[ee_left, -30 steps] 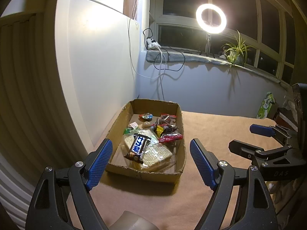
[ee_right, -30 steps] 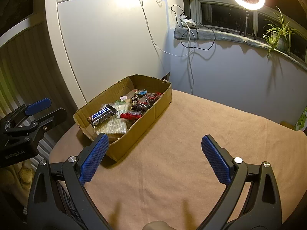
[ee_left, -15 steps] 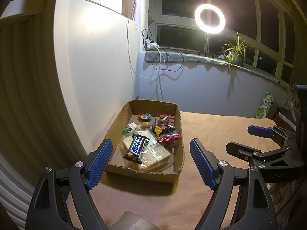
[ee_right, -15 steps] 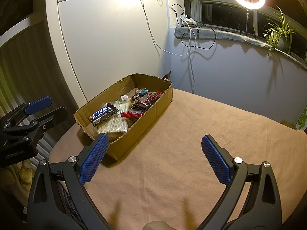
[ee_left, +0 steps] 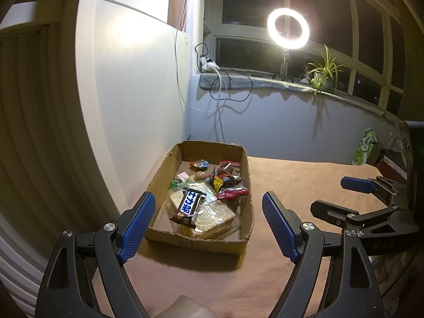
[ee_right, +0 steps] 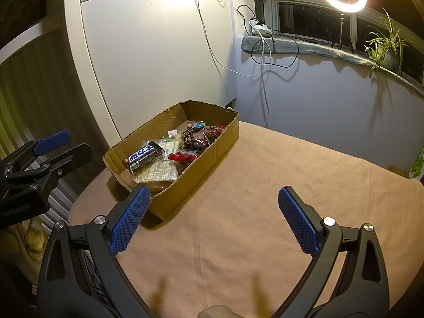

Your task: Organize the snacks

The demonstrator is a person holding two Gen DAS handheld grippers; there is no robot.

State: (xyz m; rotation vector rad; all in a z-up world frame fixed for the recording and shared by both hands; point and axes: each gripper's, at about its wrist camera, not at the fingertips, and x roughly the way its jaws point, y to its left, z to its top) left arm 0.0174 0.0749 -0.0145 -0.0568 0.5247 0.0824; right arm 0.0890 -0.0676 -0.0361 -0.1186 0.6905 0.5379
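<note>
A shallow cardboard box [ee_left: 246, 175] [ee_right: 204, 159] stands on the brown table near the wall. It holds several snacks: a dark chocolate bar with a blue label [ee_left: 189, 204] [ee_right: 144, 154] on top of clear-wrapped cracker packs [ee_left: 212, 212] [ee_right: 159, 171], a red wrapper [ee_left: 233, 193] [ee_right: 182, 155] and small sweets at the far end [ee_left: 200, 163]. My left gripper [ee_left: 208, 224] is open and empty, just in front of the box. My right gripper [ee_right: 213, 220] is open and empty, over bare table to the right of the box. Each gripper shows in the other's view.
The table [ee_right: 265, 198] is covered in brown cloth. A white cabinet panel [ee_right: 148, 53] stands behind the box. A window sill with cables [ee_left: 225, 79], a ring light [ee_left: 288, 30] and a plant [ee_left: 322, 74] lies beyond. A green bag [ee_left: 364, 149] stands at the far right.
Both grippers have barely moved; the views have shifted slightly. The snacks lie as before.
</note>
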